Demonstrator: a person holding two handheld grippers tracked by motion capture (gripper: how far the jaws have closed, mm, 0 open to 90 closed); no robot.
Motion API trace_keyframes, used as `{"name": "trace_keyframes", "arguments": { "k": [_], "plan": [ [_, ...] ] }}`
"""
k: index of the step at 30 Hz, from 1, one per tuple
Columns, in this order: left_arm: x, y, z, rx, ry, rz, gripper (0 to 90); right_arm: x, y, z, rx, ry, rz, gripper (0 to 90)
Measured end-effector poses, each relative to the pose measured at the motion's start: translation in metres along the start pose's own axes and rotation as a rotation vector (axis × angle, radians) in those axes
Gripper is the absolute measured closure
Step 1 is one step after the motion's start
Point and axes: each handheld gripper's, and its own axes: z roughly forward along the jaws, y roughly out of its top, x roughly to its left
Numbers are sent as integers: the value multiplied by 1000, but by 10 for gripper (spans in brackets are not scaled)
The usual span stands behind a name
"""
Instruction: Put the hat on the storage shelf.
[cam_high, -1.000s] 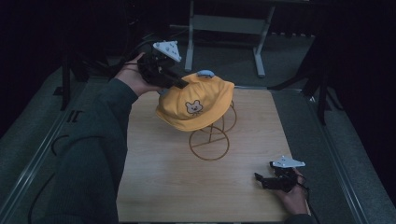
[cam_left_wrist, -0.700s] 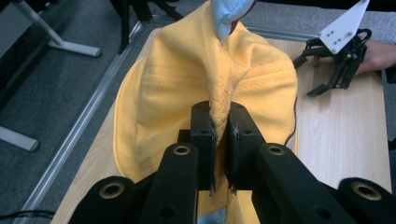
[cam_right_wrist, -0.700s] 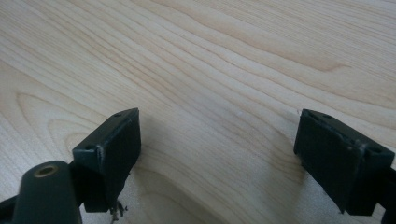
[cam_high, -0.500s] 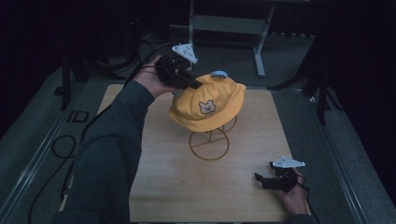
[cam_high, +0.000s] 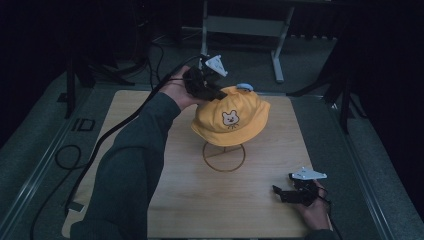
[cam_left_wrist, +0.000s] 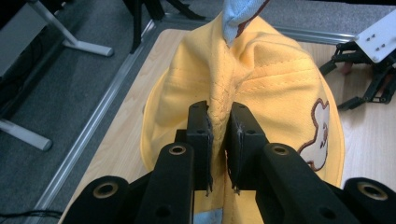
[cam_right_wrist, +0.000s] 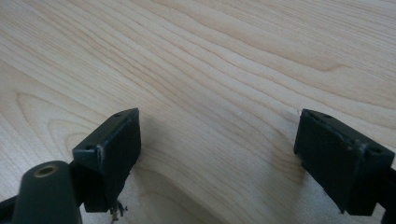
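Our left gripper (cam_left_wrist: 218, 135) is clamped on a fold of the cap (cam_high: 231, 116), pinching the yellow cloth at its back edge. The cap sits over the wire stand (cam_high: 223, 156) near the middle of the table (cam_high: 125, 120), bear patch towards us, and we cannot tell whether it rests on the stand's top or hangs just above it. Our right gripper (cam_high: 283, 193) rests low on the near right of the table, jaws wide apart, well clear of the cap. To do this well, we should keep the pinch firm, move the cap straight up or down over the stand, and avoid dragging sideways, which could tip the light wire frame.
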Motion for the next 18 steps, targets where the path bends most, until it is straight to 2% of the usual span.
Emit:
{"name": "trace_keyframes", "arguments": {
  "k": [5,13,18],
  "plan": [
    [-5,4,9,-5,15,4,785,0,0,0,0,0,0,147],
    [-13,9,26,25,7,34,751,0,0,0,0,0,0,146],
    [-16,9,32,23,-2,27,736,0,0,0,0,0,0,147]
  ]
}}
